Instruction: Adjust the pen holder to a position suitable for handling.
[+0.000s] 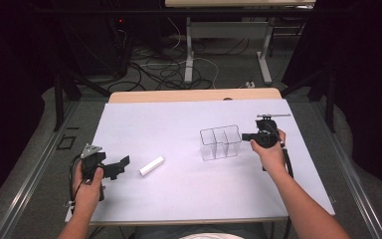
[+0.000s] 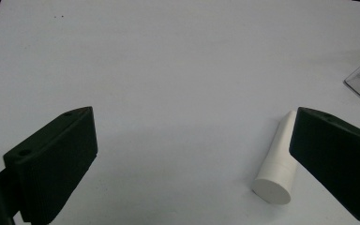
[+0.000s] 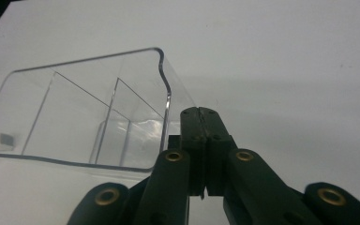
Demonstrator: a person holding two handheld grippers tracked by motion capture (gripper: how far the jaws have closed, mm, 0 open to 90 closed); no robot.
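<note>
High view: white-covered counter [image 1: 179,119], with a short white cylinder [image 1: 151,166] lying on its side near the middle-left, well apart from a clear three-compartment bin [image 1: 221,142] to the right. Left claw [image 1: 114,168] just beside the cylinder, not touching, jaws spread. Right claw [image 1: 247,136] up against the bin's right end wall; whether touching cannot be told here.

Left gripper view: jaws spread wide, nothing between them. Cylinder [image 2: 277,164] lying near the right-hand jaw, flat end toward the camera, partly hidden behind that jaw. Looks light, rigid and smooth; likely to roll if nudged sideways. Best taken across the middle of its length, one jaw on each curved side.

Right gripper view: left claw aside, right claw [image 3: 200,115] pressed together, tips at the bin's [image 3: 75,117] near wall beside a rounded corner. Pinching the wall or merely resting beside it: cannot tell. Bin appears thin, stiff, light plastic, probably slippery; compartments look empty.
</note>
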